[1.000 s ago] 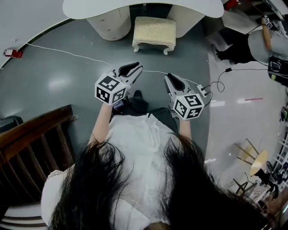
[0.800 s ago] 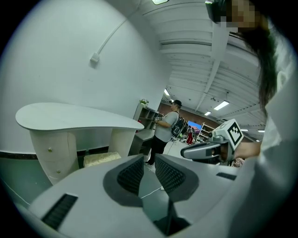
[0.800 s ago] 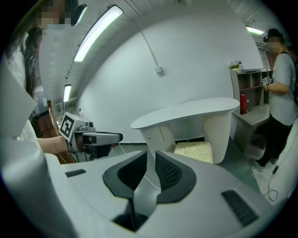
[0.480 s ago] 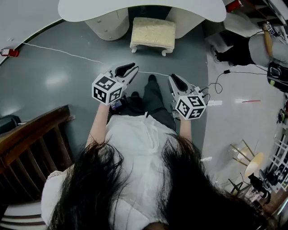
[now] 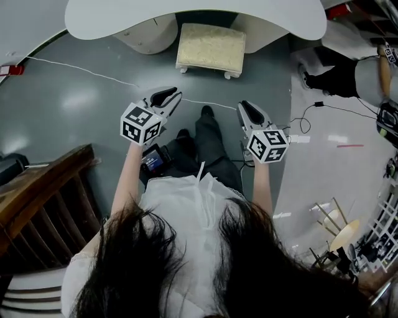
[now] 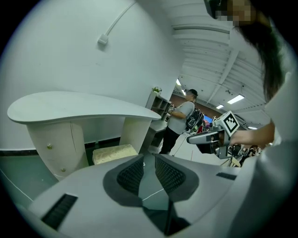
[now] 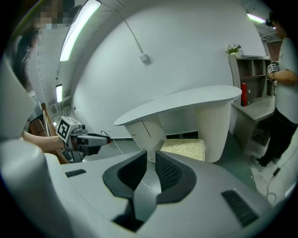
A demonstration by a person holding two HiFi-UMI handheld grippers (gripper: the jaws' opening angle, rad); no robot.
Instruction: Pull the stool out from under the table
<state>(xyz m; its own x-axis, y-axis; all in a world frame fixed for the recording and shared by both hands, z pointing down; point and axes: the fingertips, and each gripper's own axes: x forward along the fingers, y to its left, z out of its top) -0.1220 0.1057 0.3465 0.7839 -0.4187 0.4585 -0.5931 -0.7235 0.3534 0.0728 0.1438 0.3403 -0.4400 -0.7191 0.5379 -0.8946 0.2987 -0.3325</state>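
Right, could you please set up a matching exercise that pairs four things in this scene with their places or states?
Things:
1. cream cushioned stool
2. white curved tabletop
3. thin white cable
4. left gripper

Places or states:
A. lying across the grey floor
B. jaws shut, holding nothing
C. spanning the top edge of the head view
D. partly tucked under the tabletop

Pairs: 1-D; 2-C; 3-A; 4-B
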